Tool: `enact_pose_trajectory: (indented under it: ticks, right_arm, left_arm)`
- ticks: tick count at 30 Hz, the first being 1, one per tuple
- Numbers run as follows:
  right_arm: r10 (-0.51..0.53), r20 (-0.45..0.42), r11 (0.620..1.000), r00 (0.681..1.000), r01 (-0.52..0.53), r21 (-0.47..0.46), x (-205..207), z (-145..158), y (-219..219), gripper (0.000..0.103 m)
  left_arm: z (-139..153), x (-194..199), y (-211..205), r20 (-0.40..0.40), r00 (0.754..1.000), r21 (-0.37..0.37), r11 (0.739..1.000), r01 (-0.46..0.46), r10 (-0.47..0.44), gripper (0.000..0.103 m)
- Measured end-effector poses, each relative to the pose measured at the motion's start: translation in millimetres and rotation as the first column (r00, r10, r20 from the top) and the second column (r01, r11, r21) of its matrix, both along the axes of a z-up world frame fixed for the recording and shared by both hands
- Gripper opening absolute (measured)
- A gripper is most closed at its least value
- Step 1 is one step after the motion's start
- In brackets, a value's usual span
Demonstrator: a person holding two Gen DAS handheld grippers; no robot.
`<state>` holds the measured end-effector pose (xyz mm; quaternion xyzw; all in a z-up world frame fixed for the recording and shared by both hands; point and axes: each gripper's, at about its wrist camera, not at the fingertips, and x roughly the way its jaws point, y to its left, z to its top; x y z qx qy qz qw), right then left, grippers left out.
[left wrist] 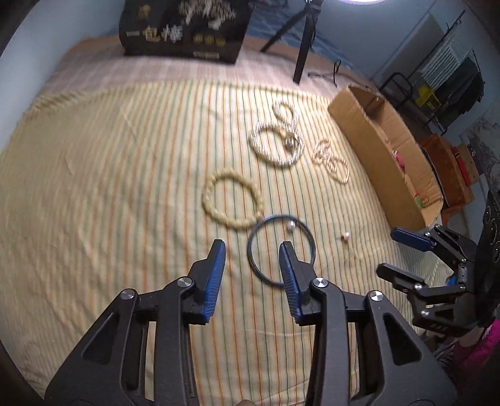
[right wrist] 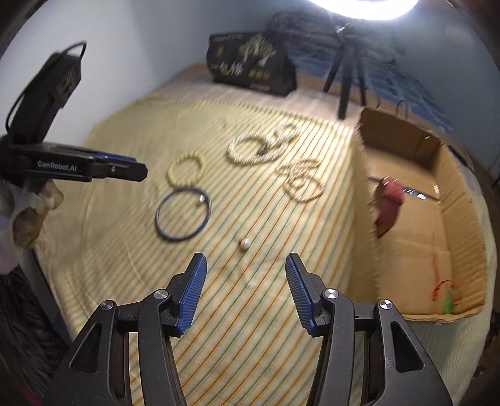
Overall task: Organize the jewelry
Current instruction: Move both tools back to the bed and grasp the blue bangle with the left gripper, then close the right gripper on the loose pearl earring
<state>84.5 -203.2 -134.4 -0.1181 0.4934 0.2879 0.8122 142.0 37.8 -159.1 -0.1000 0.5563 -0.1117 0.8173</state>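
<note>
Jewelry lies on a striped yellow cloth (left wrist: 125, 187). A dark blue ring bangle (left wrist: 259, 231) with a pearl (left wrist: 291, 225) lies just ahead of my left gripper (left wrist: 252, 250), which is open and empty. A cream bead bracelet (left wrist: 207, 200), a white pearl necklace (left wrist: 265, 153) and a gold chain (left wrist: 331, 162) lie farther off. A small pearl piece (right wrist: 244, 243) lies ahead of my right gripper (right wrist: 246, 261), open and empty. The bangle also shows in the right wrist view (right wrist: 162, 231).
An open cardboard box (right wrist: 462, 218) stands at the right edge of the cloth, holding a dark red item (right wrist: 389, 203). A black printed bag (left wrist: 184, 28) and a tripod (left wrist: 304, 47) stand at the back. Shelving (left wrist: 443, 78) is at the far right.
</note>
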Motion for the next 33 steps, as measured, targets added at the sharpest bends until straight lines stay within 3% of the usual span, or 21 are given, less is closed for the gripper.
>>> enact_pose_trajectory:
  ticks: [4,18,26,31,33]
  right_arm:
    - [0.011,-0.010,1.000,1.000,-0.011,-0.025,4,-13,7,0.039]
    - [0.030,-0.033,0.999,0.999,-0.030,-0.019,22,-29,16,0.032]
    - [0.056,-0.033,0.997,0.998,-0.057,-0.045,27,-38,28,0.029]
    - [0.070,-0.029,0.995,0.997,-0.072,-0.072,26,-42,34,0.028]
    - [0.064,-0.033,0.995,0.997,-0.066,-0.073,27,-43,34,0.022]
  left_arm:
    - [-15,5,-2,-0.045,0.999,-0.021,1.000,-0.017,0.016,0.030]
    - [-38,17,-3,-0.093,0.995,-0.019,0.999,-0.033,0.031,0.025]
    - [-45,21,-9,-0.084,0.996,0.026,1.000,-0.017,0.019,0.006]
    - [-45,19,-7,-0.071,0.997,0.042,0.999,-0.013,0.016,0.003]
    - [-44,18,-8,-0.064,0.998,0.050,0.999,-0.013,0.016,0.002]
